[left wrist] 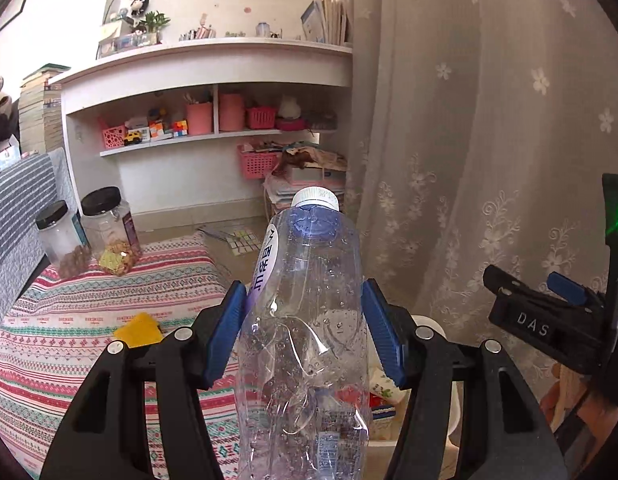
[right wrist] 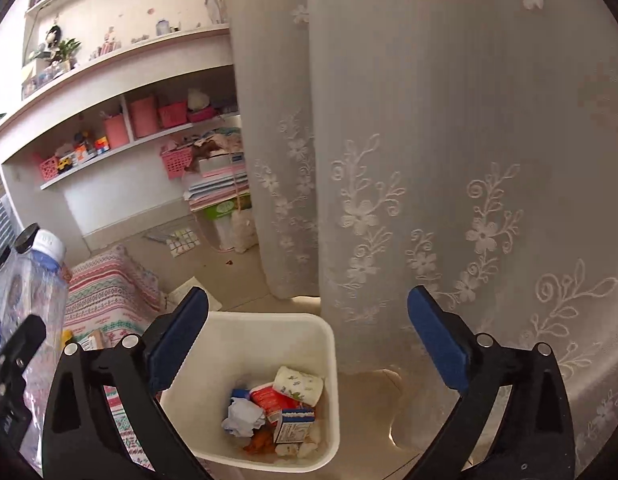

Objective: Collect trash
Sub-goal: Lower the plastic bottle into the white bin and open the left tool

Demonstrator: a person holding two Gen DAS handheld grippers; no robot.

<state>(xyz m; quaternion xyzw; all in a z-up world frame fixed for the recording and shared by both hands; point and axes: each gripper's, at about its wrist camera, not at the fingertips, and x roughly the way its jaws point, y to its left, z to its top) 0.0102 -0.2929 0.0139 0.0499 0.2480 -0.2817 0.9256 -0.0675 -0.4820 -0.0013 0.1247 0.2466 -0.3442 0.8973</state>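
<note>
left wrist view, left gripper [left wrist: 305, 328] clamping clear bottle [left wrist: 305, 320], right gripper [right wrist: 309, 344] wide above trash bin [right wrist: 265, 328]

**Patterned cover, floor and shelves**

A patterned striped cover [left wrist: 89, 332] carries 2 black-lidded clear jars [left wrist: 109, 232] side by side and a yellow piece [left wrist: 139, 330]. On the tan floor [right wrist: 245, 276] stand a white waste bin [right wrist: 213, 344] holding crumpled paper and cartons, and a keypad-like sheet [right wrist: 181, 240]. White wall shelves [left wrist: 229, 60] bear pink baskets, cups, toys and books.
</note>
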